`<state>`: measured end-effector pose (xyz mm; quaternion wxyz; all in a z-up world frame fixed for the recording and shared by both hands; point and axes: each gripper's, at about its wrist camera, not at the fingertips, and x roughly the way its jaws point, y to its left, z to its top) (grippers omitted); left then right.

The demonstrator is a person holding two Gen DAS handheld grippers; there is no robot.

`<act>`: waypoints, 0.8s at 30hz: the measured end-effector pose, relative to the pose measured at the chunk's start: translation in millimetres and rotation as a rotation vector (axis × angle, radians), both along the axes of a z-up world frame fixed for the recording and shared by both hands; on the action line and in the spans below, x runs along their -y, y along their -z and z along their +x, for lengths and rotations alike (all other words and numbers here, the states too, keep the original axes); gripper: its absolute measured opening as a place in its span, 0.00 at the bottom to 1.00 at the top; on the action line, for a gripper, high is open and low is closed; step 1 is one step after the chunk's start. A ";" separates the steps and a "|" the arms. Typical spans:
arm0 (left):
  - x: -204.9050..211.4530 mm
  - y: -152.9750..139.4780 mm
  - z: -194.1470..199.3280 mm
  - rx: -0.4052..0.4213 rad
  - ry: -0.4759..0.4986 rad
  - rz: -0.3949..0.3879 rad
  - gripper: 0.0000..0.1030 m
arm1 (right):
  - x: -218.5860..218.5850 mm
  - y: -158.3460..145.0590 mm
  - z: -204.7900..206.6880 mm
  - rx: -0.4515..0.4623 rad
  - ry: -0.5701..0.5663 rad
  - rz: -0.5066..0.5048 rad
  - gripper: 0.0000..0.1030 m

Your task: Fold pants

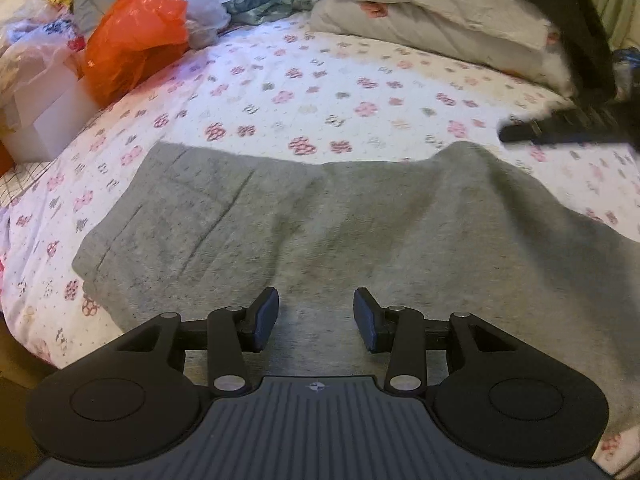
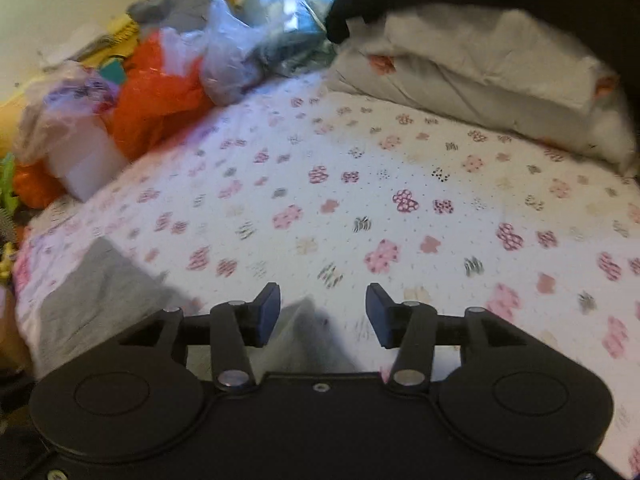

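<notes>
Grey pants point(image 1: 320, 224) lie spread on the flower-print bed sheet point(image 1: 320, 92), with a raised fold at the right. My left gripper point(image 1: 316, 318) is open and empty just above the near part of the pants. My right gripper point(image 2: 323, 314) is open and empty over the sheet, with a raised grey corner of the pants point(image 2: 308, 332) just below its jaws. More of the pants point(image 2: 92, 292) shows at the left of the right wrist view. The right gripper also shows as a blurred dark shape point(image 1: 560, 128) at the right of the left wrist view.
An orange plastic bag point(image 1: 136, 36), clear bags point(image 1: 208, 4) and a white box point(image 1: 48, 116) crowd the bed's far left. A pale pillow point(image 1: 440, 20) lies at the far right. The same bags point(image 2: 160, 92) and pillow point(image 2: 480, 76) show in the right wrist view.
</notes>
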<state>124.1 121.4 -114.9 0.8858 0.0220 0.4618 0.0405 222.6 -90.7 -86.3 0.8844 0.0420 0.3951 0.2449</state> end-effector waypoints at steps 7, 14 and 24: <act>17.1 17.4 -10.5 -0.100 0.038 -0.013 0.39 | 1.9 17.3 -103.2 -0.054 -0.116 -0.159 0.33; 30.6 17.8 -36.6 -0.126 0.089 0.054 0.43 | 4.2 38.4 -192.7 -0.109 -0.130 -0.185 0.24; 64.7 -7.9 -31.0 -0.064 0.092 -0.008 0.43 | 65.8 2.6 -211.6 -0.033 0.151 -0.119 0.30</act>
